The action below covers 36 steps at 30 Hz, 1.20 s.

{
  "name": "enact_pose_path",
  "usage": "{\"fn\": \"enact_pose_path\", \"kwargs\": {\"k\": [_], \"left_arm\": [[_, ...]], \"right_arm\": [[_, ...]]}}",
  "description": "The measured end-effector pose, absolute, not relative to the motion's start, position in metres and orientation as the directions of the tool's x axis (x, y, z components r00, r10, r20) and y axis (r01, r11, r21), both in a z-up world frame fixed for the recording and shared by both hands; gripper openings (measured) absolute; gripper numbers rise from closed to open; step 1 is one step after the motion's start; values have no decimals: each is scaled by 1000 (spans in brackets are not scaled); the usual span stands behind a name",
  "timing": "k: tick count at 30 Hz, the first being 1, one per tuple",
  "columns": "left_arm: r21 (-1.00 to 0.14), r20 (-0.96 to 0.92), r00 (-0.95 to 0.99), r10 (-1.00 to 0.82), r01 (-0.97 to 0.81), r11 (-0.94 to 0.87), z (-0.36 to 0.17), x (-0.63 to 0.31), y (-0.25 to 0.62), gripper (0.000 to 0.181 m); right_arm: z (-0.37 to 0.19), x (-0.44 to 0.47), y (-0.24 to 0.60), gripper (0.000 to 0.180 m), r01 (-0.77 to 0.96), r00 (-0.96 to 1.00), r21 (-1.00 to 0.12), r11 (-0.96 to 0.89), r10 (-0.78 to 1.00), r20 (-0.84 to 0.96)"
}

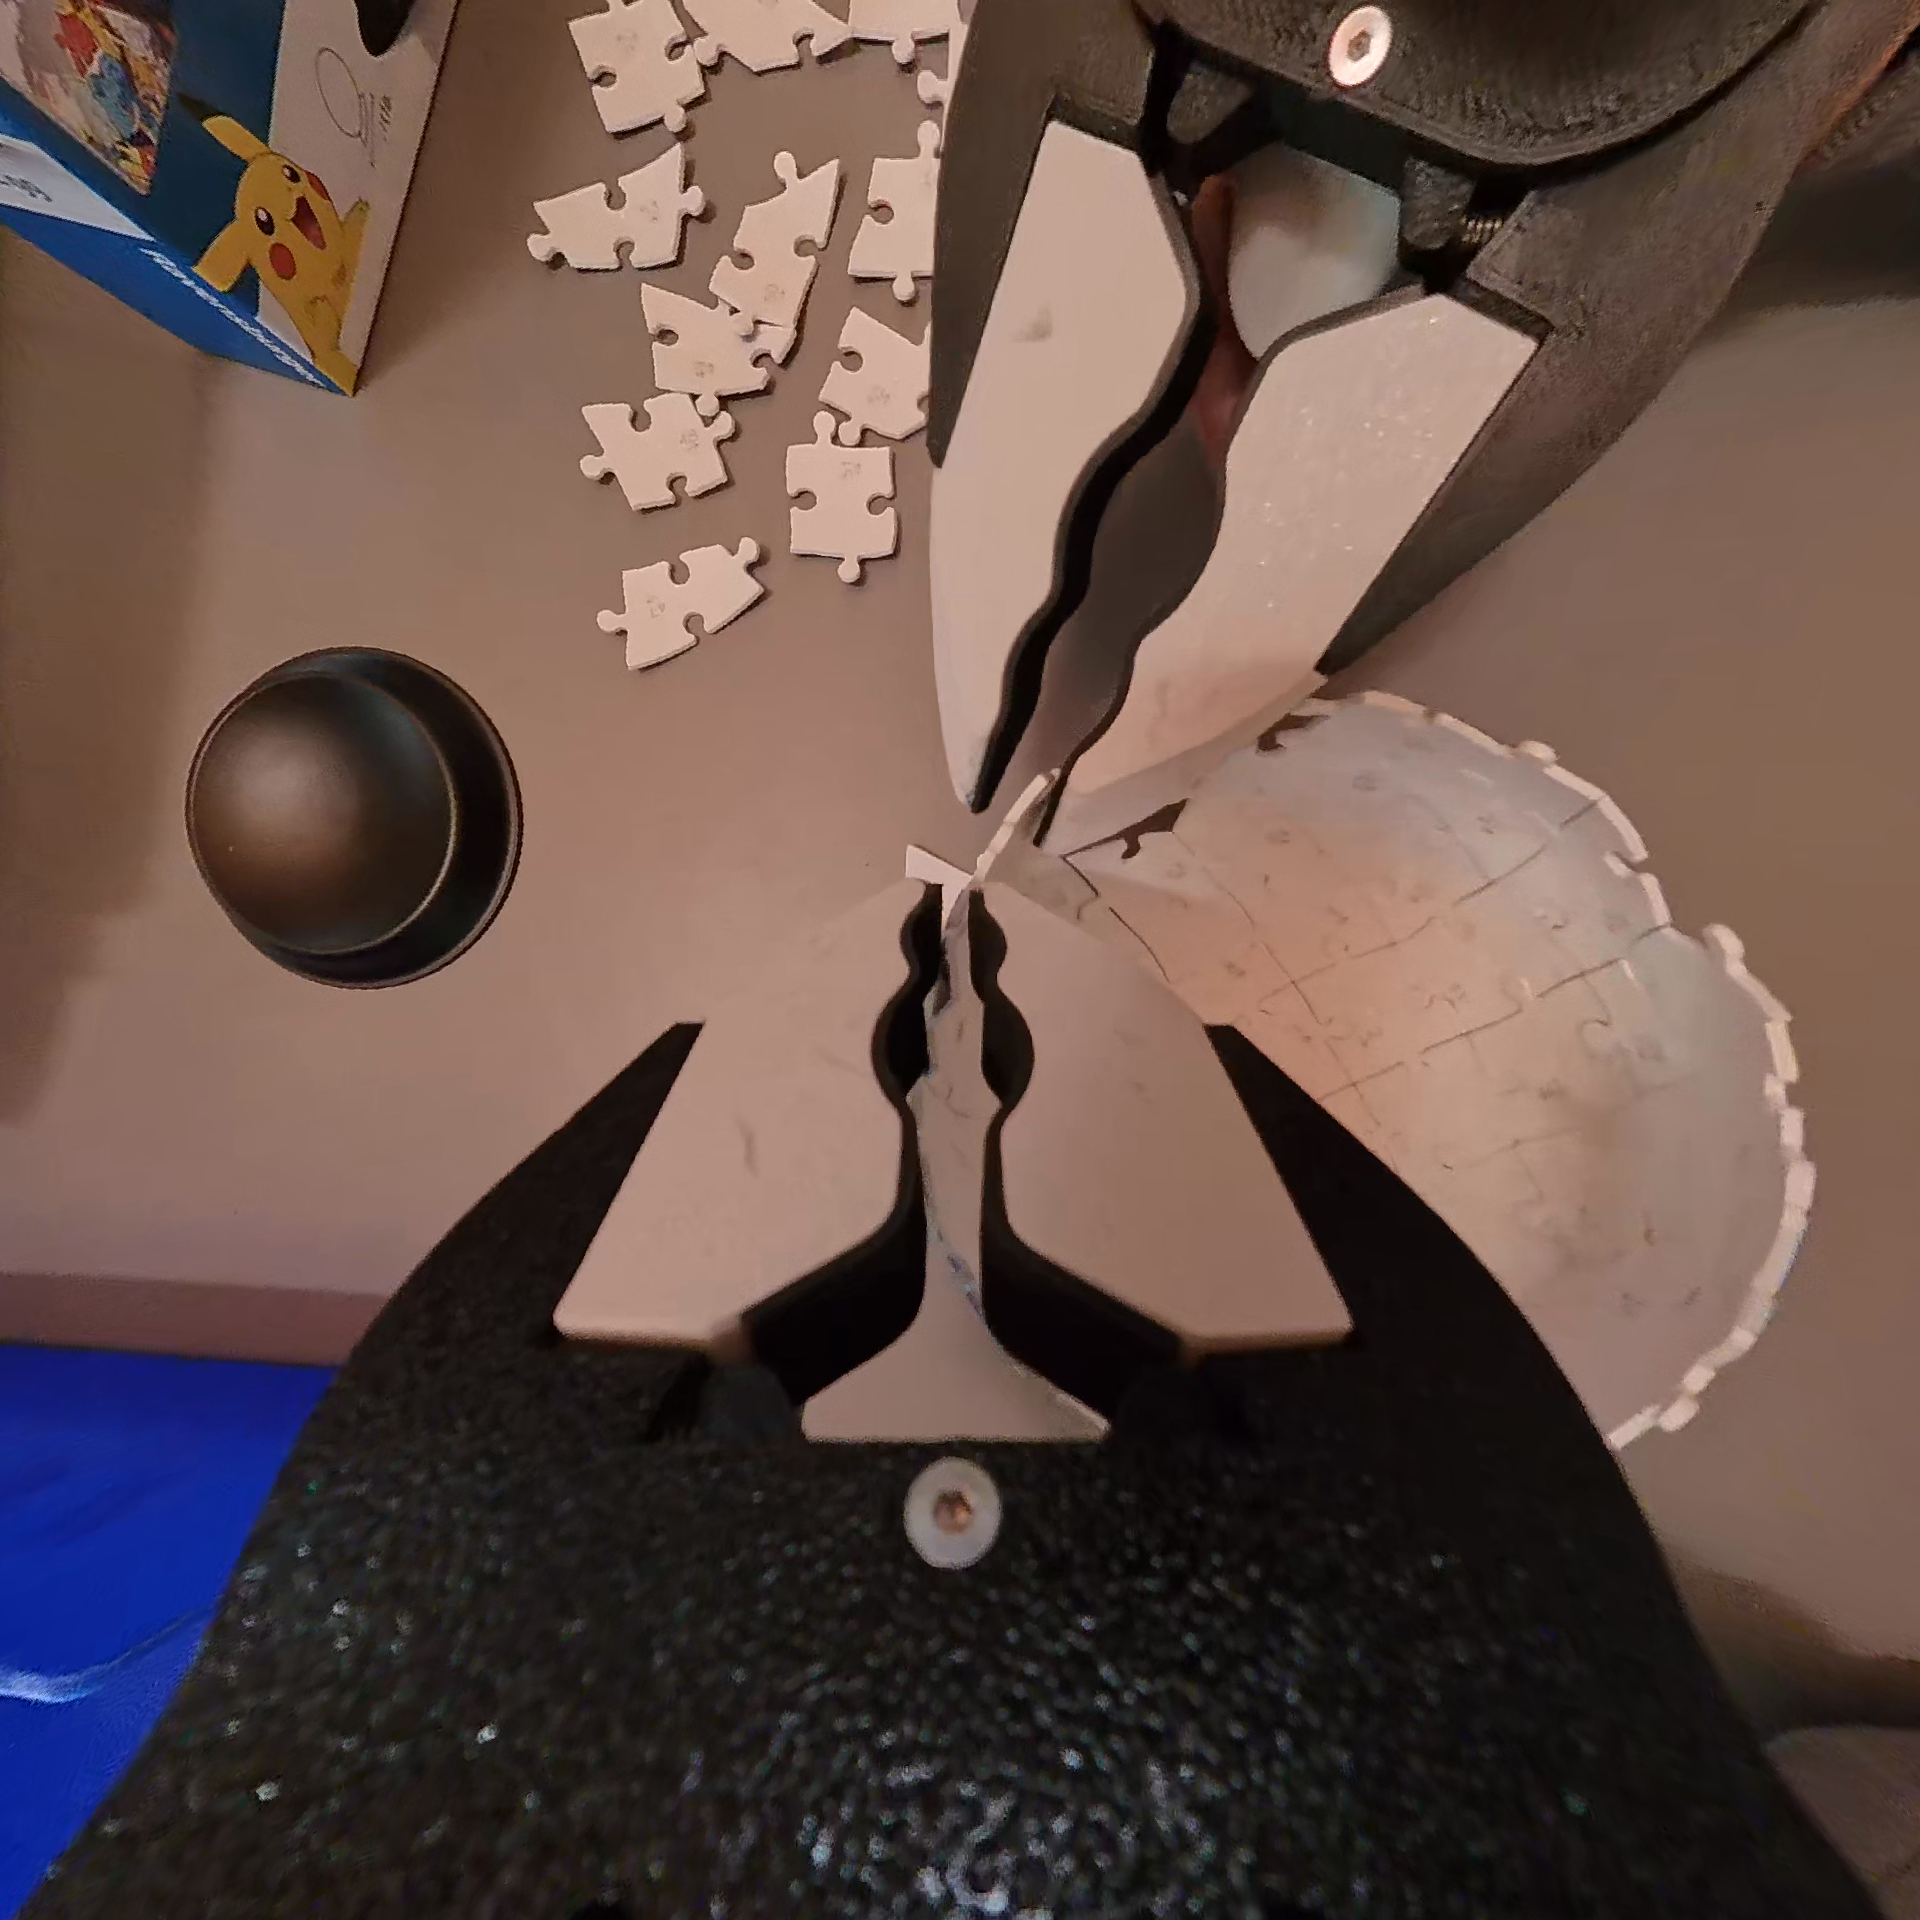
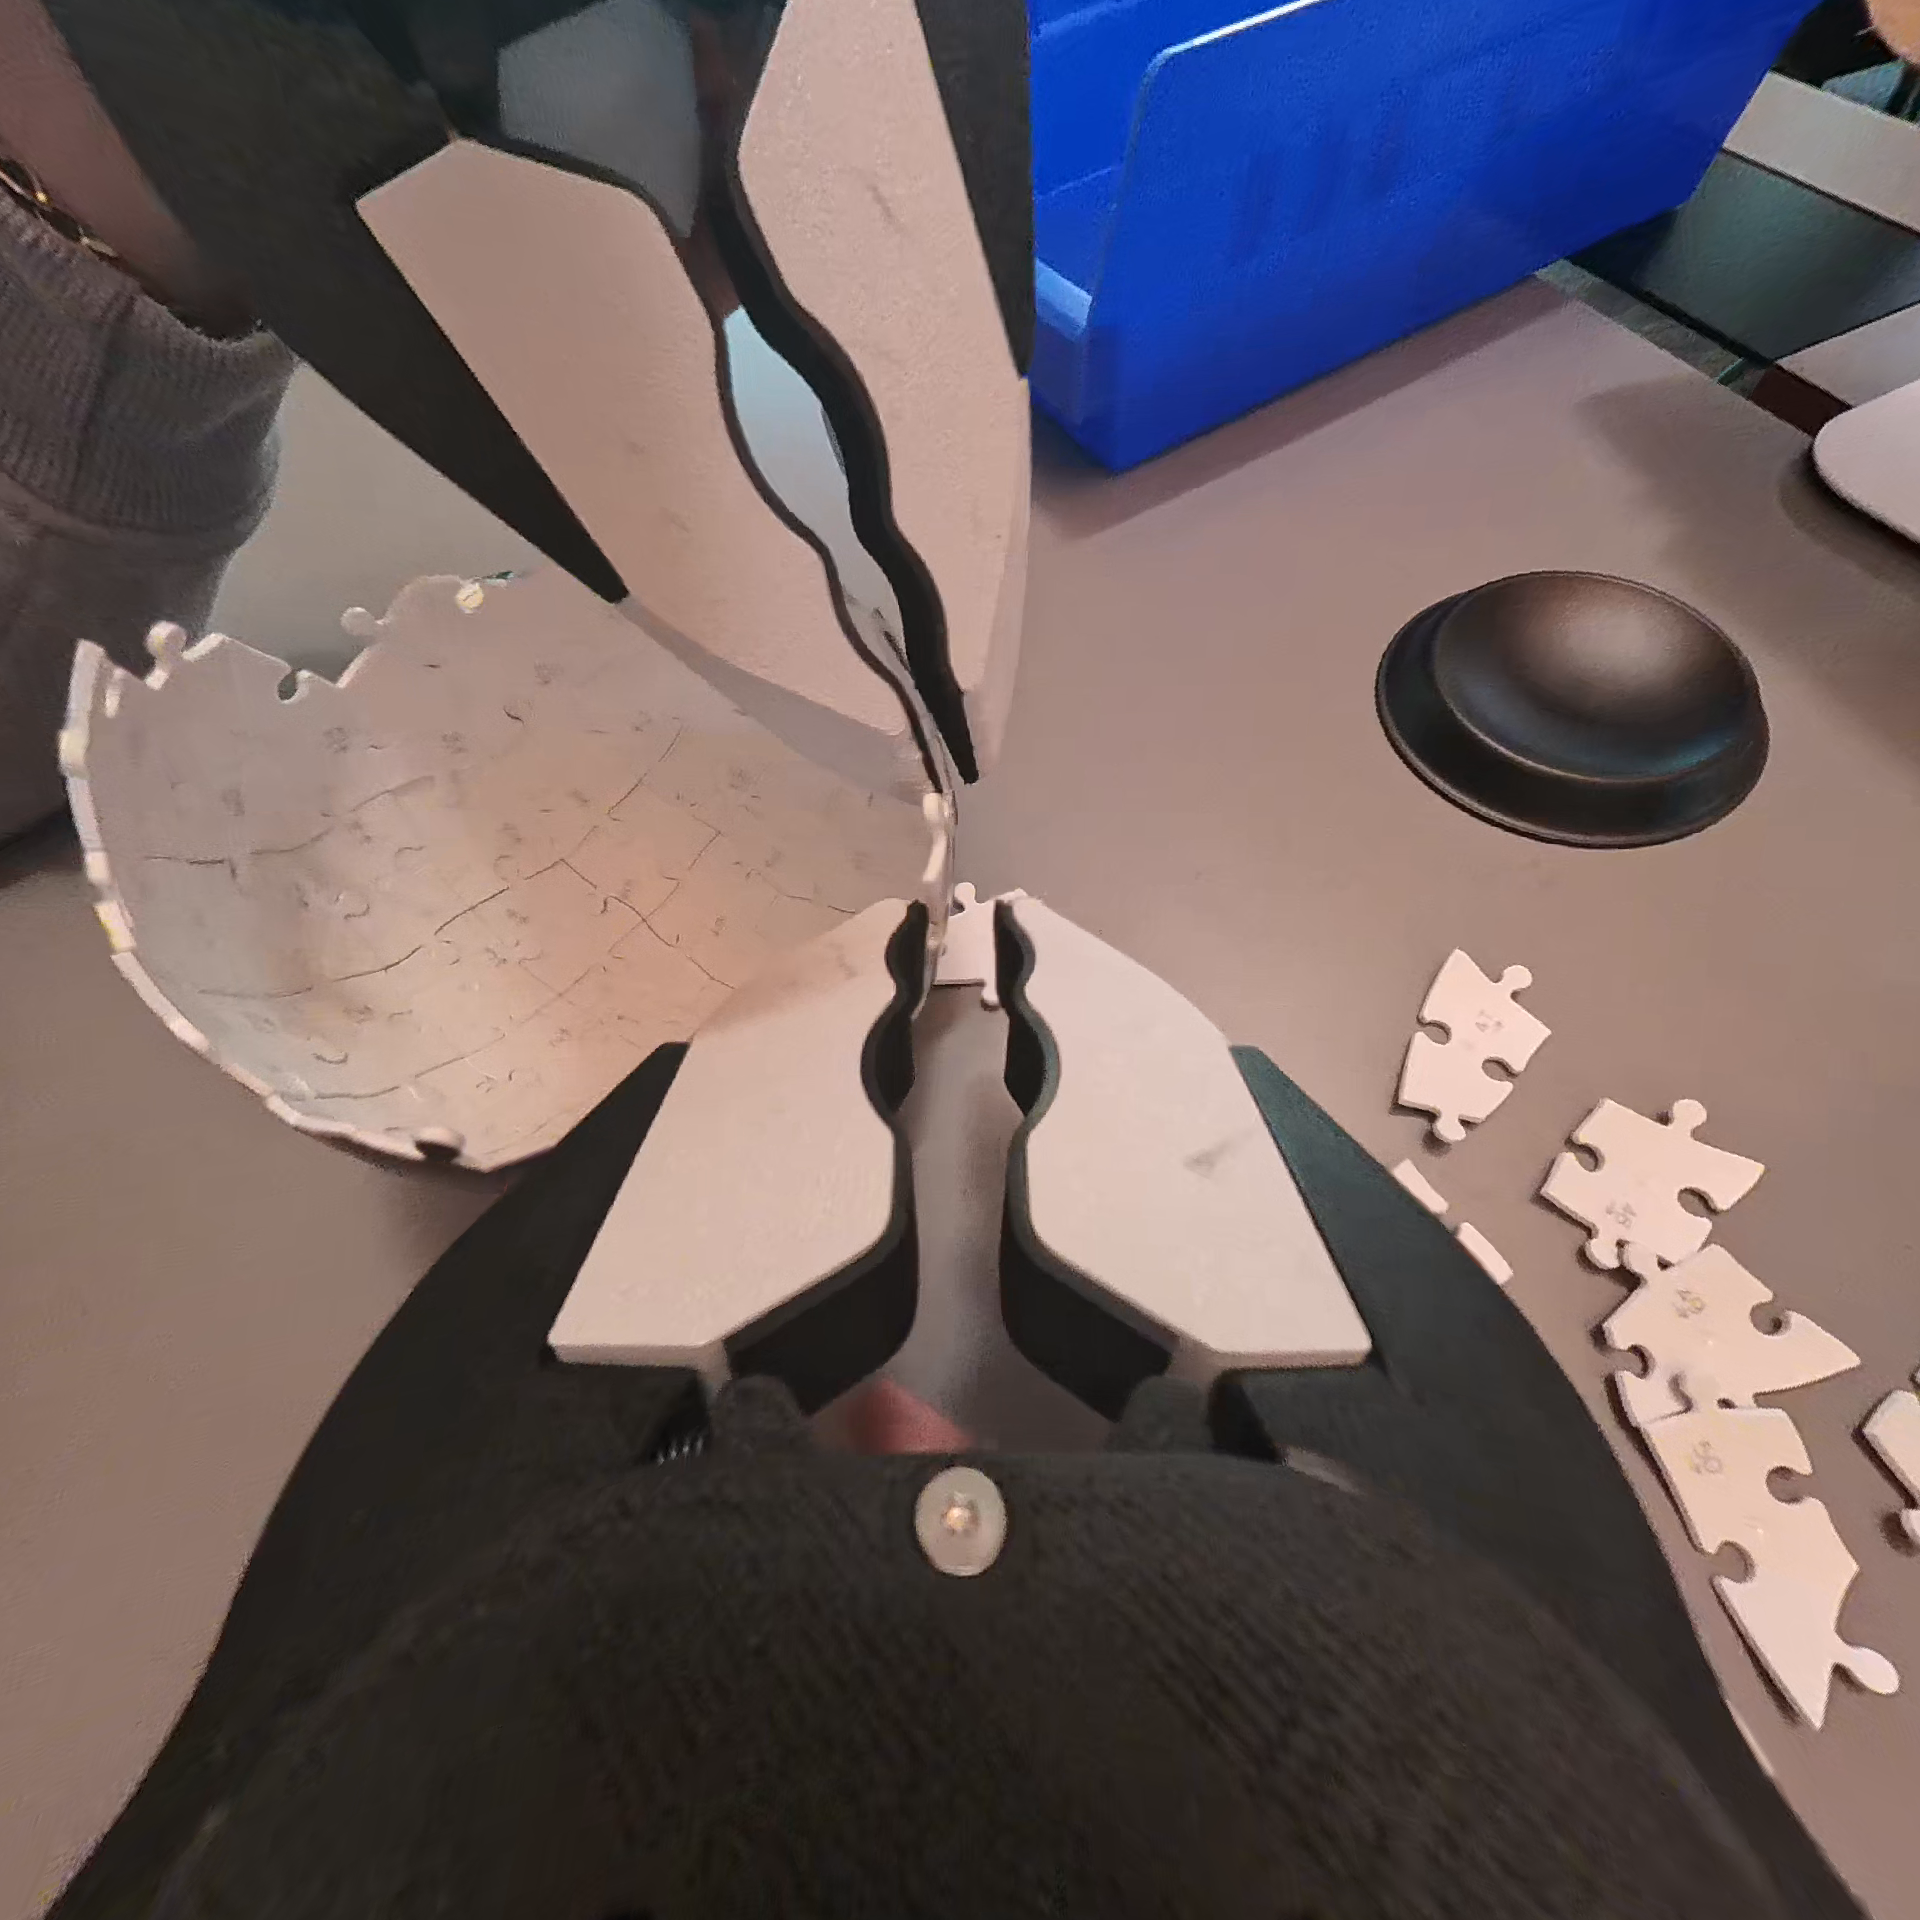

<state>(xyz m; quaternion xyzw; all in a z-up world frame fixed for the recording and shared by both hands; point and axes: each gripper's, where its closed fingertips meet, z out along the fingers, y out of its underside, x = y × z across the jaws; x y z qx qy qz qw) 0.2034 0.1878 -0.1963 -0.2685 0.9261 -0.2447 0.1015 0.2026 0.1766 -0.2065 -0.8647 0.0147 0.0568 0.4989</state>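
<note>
The left hand-held gripper point(image 1: 954, 914) had a coarse, grainy black plastic body with a small metal screw, and its fingers point(image 1: 769, 1122) wore flat, matt pale-grey pads edged in smooth black rubbery material. The right hand-held gripper point(image 2: 951, 940) looked the same (its body seemed fuzzier, perhaps blur). The half-built puzzle dome point(image 2: 436, 914) was matt white plastic or card, as were the loose puzzle pieces point(image 1: 665, 457). The surface point(image 1: 675, 790) was smooth, matt grey. The round black stand point(image 2: 1574, 717) had a soft satin sheen. The blue bin point(image 2: 1351, 239) was glossy plastic, the box point(image 1: 281, 187) printed cardboard, the sleeve point(image 2: 104, 395) grey knit.
</note>
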Motion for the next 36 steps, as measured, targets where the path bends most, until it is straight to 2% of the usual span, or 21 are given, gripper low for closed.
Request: {"fn": "enact_pose_path", "kwargs": {"k": [5,9,11,24,27,32,36], "left_arm": [[-510,-49,-834,-550,-452,731,-196,203,186,3],[-508,-47,-833,-552,-456,731,-194,201,186,3],[-506,-51,-831,-554,-456,732,-193,201,187,2],[-509,-55,-829,-557,-457,729,-193,202,187,2],[-513,-49,-831,-554,-455,728,-193,201,186,3],[-509,-50,-829,-558,-459,728,-193,201,186,3],[-505,-53,-826,-561,-463,729,-194,202,187,3]], "right_arm": [[-205,203,183,15,-47,997,-874,-484,26,-68],[-203,199,186,2,-2,999,-880,-475,47,-27],[-203,200,188,2,7,999,-880,-474,39,-14],[-202,201,188,2,-68,996,-879,-472,16,-85],[-206,203,187,21,-61,998,-873,-483,1,-70],[-203,200,179,35,-53,996,-868,-493,34,-80],[-203,202,174,38,-50,997,-858,-511,30,-76]]}}
